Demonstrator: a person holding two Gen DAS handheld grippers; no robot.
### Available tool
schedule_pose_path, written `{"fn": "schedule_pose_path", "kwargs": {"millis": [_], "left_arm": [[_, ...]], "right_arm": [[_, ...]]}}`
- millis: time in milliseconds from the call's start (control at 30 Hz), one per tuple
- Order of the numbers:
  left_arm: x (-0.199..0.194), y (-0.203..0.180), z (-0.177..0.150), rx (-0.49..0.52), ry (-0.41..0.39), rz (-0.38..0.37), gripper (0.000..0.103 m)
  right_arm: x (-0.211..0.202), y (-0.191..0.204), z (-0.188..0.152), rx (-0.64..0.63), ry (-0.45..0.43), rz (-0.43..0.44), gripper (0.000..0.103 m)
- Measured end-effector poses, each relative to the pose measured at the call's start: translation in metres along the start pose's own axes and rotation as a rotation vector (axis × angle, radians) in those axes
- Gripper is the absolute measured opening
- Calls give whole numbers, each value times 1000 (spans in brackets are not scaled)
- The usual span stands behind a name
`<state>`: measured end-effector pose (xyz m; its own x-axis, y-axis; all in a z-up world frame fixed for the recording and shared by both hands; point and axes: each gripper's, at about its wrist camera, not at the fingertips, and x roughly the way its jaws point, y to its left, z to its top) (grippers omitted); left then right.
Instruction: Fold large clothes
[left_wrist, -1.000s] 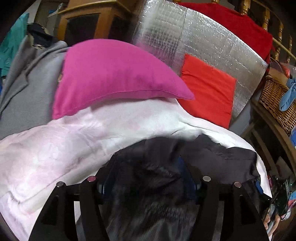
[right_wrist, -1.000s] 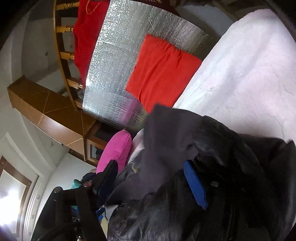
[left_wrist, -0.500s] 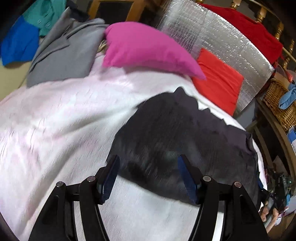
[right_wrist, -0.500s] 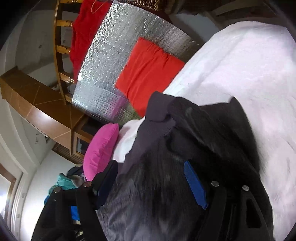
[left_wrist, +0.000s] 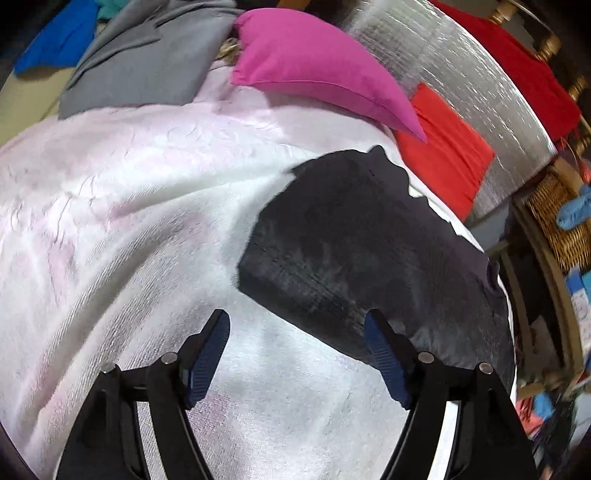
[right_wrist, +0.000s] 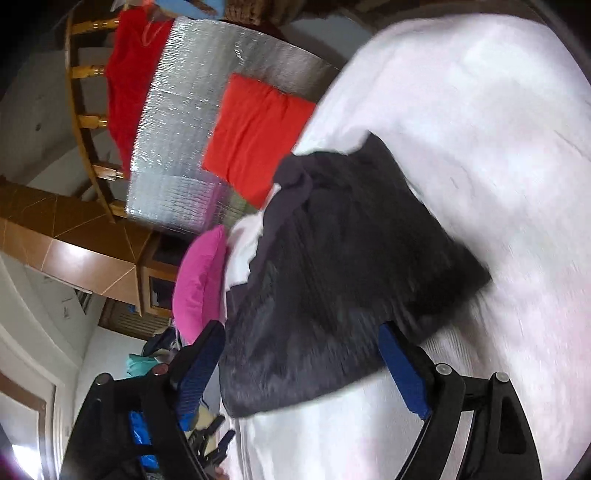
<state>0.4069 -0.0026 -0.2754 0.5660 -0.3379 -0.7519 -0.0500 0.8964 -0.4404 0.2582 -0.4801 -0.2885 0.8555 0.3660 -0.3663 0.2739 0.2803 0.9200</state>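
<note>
Bed covered by a white, faintly pink-tinged blanket, creased at the far side. A folded black garment is laid flat on the blanket near one edge. A magenta pillow and a grey garment are seen resting at the far end; a red cushion is propped beside the pillow.

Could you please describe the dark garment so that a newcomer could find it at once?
Start at the wide white bedspread. Below the magenta pillow and beside the red cushion lies the black garment, folded into a compact block. It is the only dark thing on the spread.
</note>
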Motion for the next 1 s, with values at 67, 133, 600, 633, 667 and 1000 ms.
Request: {"fn": "schedule_pose_path", "kwargs": {"millis": [67, 133, 600, 633, 667, 1000], "left_arm": [[3, 6, 0, -32, 12, 8, 76], [6, 13, 0, -64, 28, 10, 76], [21, 38, 9, -209, 32, -64, 76], [22, 36, 11, -211, 28, -80, 76], [23, 35, 12, -210, 22, -94, 76], [29, 18, 19, -179, -92, -129, 51]], "right_arm": [[1, -4, -10, 14, 27, -24, 87], [4, -7, -12, 16, 39, -48, 87], [34, -27, 7, 91, -13, -80, 88], [36, -28, 8, 95, -19, -78, 88], [38, -28, 9, 99, -26, -76, 88], [50, -25, 18, 98, -128, -32, 88]]}}
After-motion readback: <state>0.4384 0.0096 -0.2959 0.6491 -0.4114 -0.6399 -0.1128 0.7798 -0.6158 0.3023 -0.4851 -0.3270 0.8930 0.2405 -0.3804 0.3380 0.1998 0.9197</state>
